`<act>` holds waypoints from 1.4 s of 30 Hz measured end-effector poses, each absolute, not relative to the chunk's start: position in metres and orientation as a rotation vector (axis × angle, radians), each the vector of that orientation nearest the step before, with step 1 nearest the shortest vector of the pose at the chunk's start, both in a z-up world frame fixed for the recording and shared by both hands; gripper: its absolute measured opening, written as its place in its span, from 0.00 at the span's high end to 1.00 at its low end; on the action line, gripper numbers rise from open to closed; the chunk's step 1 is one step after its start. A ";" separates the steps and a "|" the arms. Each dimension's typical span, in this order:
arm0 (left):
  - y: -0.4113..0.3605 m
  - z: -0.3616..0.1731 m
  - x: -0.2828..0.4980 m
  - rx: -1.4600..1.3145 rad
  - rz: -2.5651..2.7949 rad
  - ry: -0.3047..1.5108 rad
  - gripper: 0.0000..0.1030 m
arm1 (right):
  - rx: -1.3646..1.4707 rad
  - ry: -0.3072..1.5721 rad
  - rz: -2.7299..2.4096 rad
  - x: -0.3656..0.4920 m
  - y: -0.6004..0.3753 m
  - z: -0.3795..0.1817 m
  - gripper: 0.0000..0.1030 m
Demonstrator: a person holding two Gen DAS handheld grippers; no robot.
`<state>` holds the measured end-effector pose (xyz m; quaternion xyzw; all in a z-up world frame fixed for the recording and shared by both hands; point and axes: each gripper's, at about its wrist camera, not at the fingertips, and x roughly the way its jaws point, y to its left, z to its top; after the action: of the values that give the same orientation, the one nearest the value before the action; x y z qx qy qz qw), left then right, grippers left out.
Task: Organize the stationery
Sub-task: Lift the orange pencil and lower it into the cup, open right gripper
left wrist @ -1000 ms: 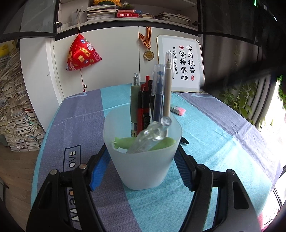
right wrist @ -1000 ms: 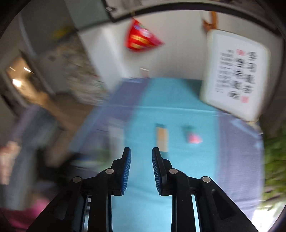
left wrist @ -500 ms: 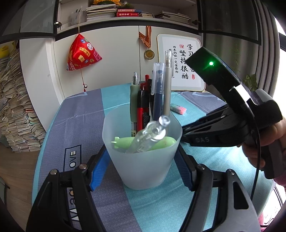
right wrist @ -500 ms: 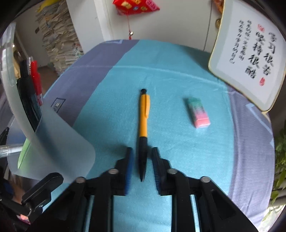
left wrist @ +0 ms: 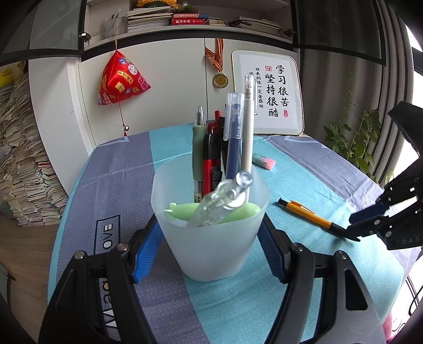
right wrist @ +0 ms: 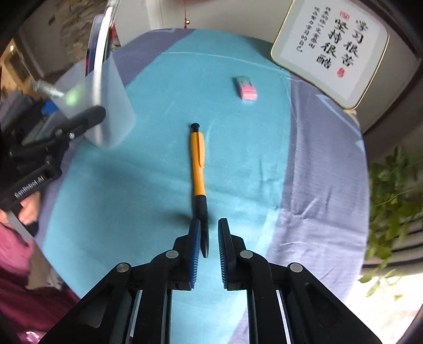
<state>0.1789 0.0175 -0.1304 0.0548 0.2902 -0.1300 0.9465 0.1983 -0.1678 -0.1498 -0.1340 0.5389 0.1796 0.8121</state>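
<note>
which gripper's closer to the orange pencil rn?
Right. The right gripper has the orange pencil's black tip end between its open fingers. The left gripper is off to the side, around the pen cup.

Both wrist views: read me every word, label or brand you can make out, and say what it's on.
"学习很苦 坚持很酷": framed calligraphy board; its smaller characters are too small.
"OVE": tablecloth.
"GenRobot.AI": left gripper.
"DAS": right gripper.
Red ornament patches, book spines: unreadable.

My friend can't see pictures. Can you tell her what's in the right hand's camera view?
The right gripper is open around the black tip of an orange pencil lying on a blue tablecloth. A pink eraser lies farther back.
</note>
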 end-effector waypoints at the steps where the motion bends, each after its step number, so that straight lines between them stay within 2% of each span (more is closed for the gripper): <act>1: 0.018 -0.130 0.179 0.112 -0.264 0.591 0.33 | -0.290 1.129 0.383 0.201 -0.165 -0.148 0.77; 2: 0.017 -0.131 0.179 0.112 -0.265 0.591 0.33 | -0.285 1.113 0.388 0.202 -0.166 -0.145 0.73; 3: 0.018 -0.131 0.179 0.111 -0.265 0.591 0.33 | -0.276 1.096 0.397 0.206 -0.163 -0.144 0.63; 4: 0.018 -0.131 0.179 0.110 -0.266 0.592 0.33 | -0.268 1.075 0.408 0.211 -0.159 -0.142 0.62; 15: 0.021 -0.131 0.178 0.090 -0.282 0.595 0.33 | -0.274 1.087 0.426 0.276 -0.124 -0.157 0.62; 18: 0.020 -0.131 0.178 0.090 -0.282 0.595 0.33 | -0.267 1.097 0.412 0.276 -0.124 -0.161 0.86; 24: 0.020 -0.132 0.178 0.092 -0.281 0.597 0.33 | -0.182 1.025 0.406 0.258 -0.134 -0.126 0.87; 32: 0.018 -0.133 0.179 0.103 -0.274 0.600 0.33 | 0.028 0.793 0.512 0.215 -0.157 -0.035 0.90; 42: 0.017 -0.133 0.179 0.110 -0.269 0.600 0.33 | -0.047 0.608 0.587 0.185 -0.116 0.040 0.90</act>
<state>0.1785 0.0170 -0.1333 0.0540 0.2944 -0.1319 0.9450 0.1851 -0.1160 0.0404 -0.0229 0.2950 0.2847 0.9118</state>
